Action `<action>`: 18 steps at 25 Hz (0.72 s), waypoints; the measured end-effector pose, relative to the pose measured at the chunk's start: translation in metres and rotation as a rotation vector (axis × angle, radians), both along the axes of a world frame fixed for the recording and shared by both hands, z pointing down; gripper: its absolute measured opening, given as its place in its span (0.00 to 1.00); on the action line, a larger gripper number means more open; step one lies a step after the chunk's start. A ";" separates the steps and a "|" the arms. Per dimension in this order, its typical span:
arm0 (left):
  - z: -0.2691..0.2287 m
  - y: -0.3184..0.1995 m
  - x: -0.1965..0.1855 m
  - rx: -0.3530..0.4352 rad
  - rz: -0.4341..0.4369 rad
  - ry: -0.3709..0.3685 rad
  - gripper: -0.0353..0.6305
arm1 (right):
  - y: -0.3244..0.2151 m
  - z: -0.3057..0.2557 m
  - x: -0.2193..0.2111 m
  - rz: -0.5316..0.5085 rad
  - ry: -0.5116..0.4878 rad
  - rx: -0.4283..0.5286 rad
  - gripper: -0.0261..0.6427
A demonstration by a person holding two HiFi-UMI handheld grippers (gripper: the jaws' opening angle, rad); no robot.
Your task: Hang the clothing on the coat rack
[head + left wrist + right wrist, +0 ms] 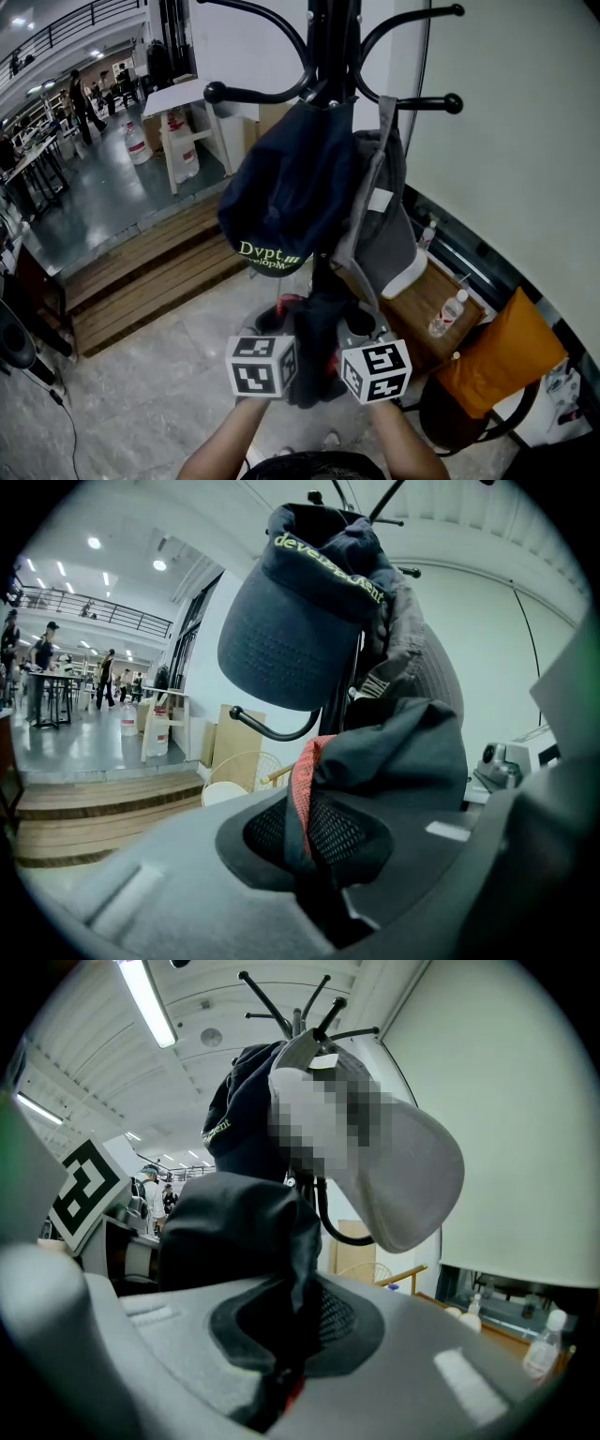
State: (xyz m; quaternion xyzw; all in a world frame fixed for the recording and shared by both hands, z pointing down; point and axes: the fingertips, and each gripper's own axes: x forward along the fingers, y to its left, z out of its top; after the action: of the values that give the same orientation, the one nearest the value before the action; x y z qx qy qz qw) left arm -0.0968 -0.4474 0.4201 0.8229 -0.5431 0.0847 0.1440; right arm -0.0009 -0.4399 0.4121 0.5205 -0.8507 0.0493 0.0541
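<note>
Presently, item in hand: one dark garment [314, 352] with a red mesh edge, bunched and hanging low at the near side of the coat rack [333, 37], below its hooks and close against the pole. Left gripper [272, 336]: jaws closed on a fold of the fabric, red edge showing at the pinch. Right gripper [362, 330]: jaws likewise clamped on the same garment, just beside the left. Already on the rack: a navy cap [286, 187] with pale lettering, left of the pole, and a grey cap [384, 225] to its right — both above the held garment. Step, as judged: carrying the garment up to the rack; nothing of it rests on a hook yet. Next move, as judged: raise the fabric clear of the two caps and bring a loop or collar over a bare hook, such as the ball-tipped one at far left [217, 92] — the grippers would likely need to draw apart to open the bunch first.
</note>
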 end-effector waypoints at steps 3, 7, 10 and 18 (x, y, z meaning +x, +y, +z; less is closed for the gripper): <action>0.002 0.000 0.001 -0.003 0.004 0.000 0.09 | -0.001 0.002 -0.001 0.000 0.002 -0.003 0.06; 0.005 0.001 0.002 -0.007 0.008 -0.006 0.09 | -0.001 0.007 -0.001 0.002 0.003 -0.015 0.06; 0.009 0.001 0.003 -0.014 0.011 -0.010 0.09 | 0.000 0.011 0.000 0.004 0.001 -0.025 0.06; 0.020 0.002 0.003 -0.044 0.009 -0.014 0.09 | -0.001 0.019 0.001 0.004 0.001 -0.049 0.06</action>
State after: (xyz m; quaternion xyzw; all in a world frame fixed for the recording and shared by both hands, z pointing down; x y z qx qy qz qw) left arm -0.0940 -0.4454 0.4399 0.8212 -0.5385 0.1030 0.1580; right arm -0.0003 -0.4405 0.4315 0.5205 -0.8483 0.0700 0.0670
